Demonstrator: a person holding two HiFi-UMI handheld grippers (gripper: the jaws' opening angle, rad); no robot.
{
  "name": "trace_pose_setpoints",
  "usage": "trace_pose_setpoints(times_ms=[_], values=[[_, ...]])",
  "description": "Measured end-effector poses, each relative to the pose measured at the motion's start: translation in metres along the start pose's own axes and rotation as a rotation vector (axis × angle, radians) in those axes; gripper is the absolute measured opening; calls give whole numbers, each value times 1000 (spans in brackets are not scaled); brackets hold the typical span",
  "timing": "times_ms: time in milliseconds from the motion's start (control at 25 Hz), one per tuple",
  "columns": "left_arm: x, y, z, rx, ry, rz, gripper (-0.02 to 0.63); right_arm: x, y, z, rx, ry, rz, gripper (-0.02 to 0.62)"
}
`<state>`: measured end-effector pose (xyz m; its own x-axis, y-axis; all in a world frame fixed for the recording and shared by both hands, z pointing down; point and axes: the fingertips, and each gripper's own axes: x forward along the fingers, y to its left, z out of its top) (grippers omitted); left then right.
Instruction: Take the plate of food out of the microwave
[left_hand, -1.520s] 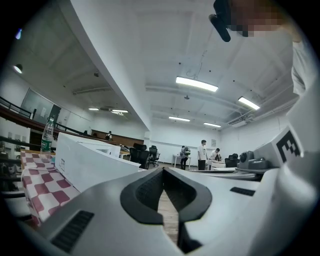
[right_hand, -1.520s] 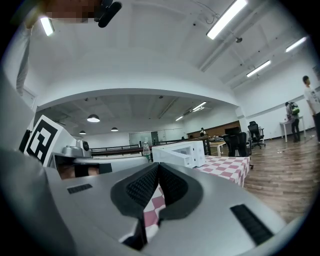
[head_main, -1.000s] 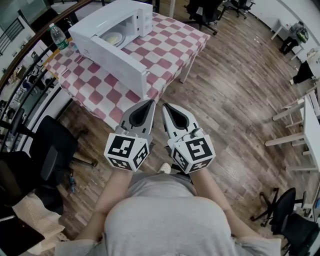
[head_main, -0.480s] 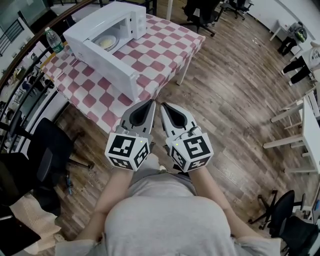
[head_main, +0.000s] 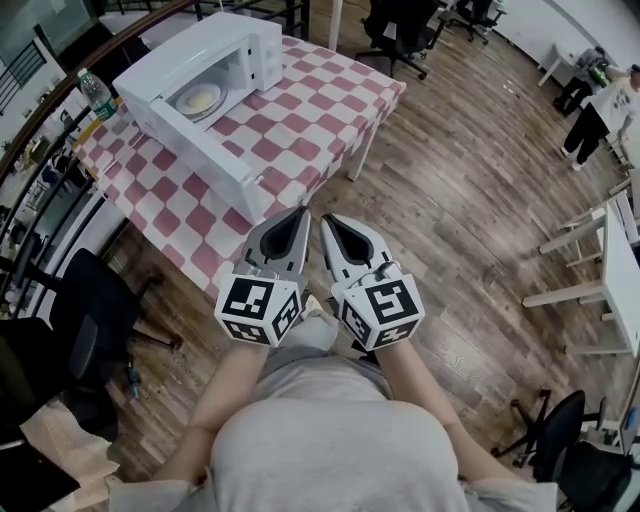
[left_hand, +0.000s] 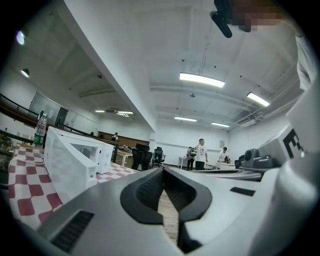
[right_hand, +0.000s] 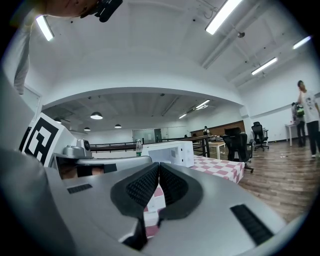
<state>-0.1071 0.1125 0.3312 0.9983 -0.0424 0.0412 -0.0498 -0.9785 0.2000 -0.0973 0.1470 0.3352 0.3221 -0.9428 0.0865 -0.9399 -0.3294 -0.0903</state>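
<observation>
Inside the microwave (head_main: 225, 45) on the checkered counter (head_main: 320, 105), the plate of food (head_main: 198, 98) sits, door (head_main: 215, 165) open; a bottle (head_main: 96, 92) stands beside the microwave. Short of it, left gripper (head_main: 299, 213) and right gripper (head_main: 328, 219) hover, jaws clenched, empty.

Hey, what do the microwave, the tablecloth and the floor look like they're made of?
Microwave: smooth white casing with a faint sheen, painted metal or plastic. Tablecloth: red-and-white checked fabric or vinyl; it drapes over the table edges. Floor: wood-look planks with visible grain and seams, possibly laminate.
</observation>
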Motion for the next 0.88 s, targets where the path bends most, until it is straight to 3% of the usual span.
trace_pose_setpoints(times_ms=[520,880], values=[[73,31,3,-20,-15,125,0,58,-60,2,9,38,93,26],[120,52,11,-18,-26,165,0,105,-92,7,20,57,138,26]])
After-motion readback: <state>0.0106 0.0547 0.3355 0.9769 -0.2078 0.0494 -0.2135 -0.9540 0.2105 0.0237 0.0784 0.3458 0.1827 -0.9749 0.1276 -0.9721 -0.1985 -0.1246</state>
